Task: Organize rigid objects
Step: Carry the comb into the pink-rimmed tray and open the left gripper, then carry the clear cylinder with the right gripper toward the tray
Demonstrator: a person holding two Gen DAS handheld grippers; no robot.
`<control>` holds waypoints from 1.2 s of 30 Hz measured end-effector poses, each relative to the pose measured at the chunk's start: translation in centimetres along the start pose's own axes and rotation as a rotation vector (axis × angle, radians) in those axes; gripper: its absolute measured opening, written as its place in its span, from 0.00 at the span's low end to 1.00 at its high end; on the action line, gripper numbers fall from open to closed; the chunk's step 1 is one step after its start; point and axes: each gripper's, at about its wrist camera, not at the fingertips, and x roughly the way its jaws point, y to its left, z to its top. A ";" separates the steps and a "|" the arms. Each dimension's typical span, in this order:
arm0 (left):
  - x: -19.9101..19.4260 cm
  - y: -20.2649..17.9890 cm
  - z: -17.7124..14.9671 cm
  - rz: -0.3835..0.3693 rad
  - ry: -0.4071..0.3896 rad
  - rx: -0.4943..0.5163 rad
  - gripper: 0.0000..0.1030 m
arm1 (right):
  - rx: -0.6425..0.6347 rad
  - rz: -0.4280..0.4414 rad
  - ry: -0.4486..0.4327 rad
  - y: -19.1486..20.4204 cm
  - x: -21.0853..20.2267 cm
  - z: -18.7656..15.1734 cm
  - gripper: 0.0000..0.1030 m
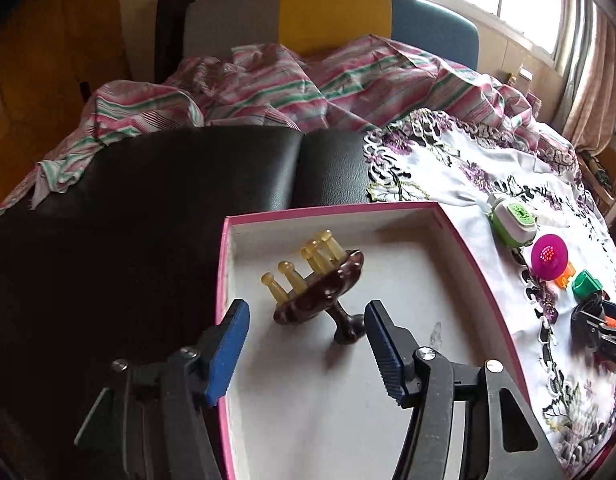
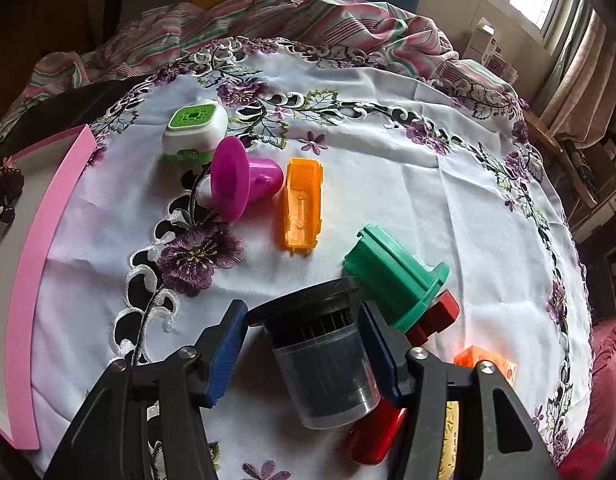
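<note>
Bed under a striped sheet, black cushion (image 1: pixel 187 184) on top, embroidered cloth (image 2: pixel 388 184) spread to its right, window behind.

Pink-rimmed box (image 1: pixel 460 236) sits at the cloth's left edge. In it, 1 brown massager (image 1: pixel 320 284), lying tilted: amber prongs toward 11 o'clock, knob handle toward 5.

Left gripper (image 1: pixel 308 344) over the box, jaws apart, pads clear of the massager; nothing gripped. Knob sits just between the fingertips.

Right gripper (image 2: pixel 303 344) straddles a black canister (image 2: pixel 320 352) lying on the cloth. Long axis runs 12 to 6, flanged end at 12. Left pad shows a gap; right pad's contact unclear, so grip cannot be told.

Green cup (image 2: pixel 392 276) touches the canister's flange at 2 o'clock. Magenta funnel (image 2: pixel 239 180), orange tray (image 2: pixel 303 204) and green-white case (image 2: pixel 195 128) lie well beyond, 10 to 12 o'clock.

Judgement: the right hand is nearer the canister; the box lies at its 9 o'clock.
</note>
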 end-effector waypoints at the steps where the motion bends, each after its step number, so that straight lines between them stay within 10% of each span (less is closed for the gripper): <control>1: -0.6 -0.1 -0.2 0.001 -0.010 -0.001 0.59 | -0.001 -0.001 0.000 0.0 0.0 0.0 0.56; 16: -9.1 -2.3 -3.3 -0.016 -0.120 -0.005 0.64 | 0.002 -0.006 -0.011 0.2 -0.2 -0.1 0.55; 36: -10.5 0.9 -7.1 0.012 -0.086 -0.086 0.64 | -0.036 0.117 -0.012 3.1 -1.0 -0.3 0.55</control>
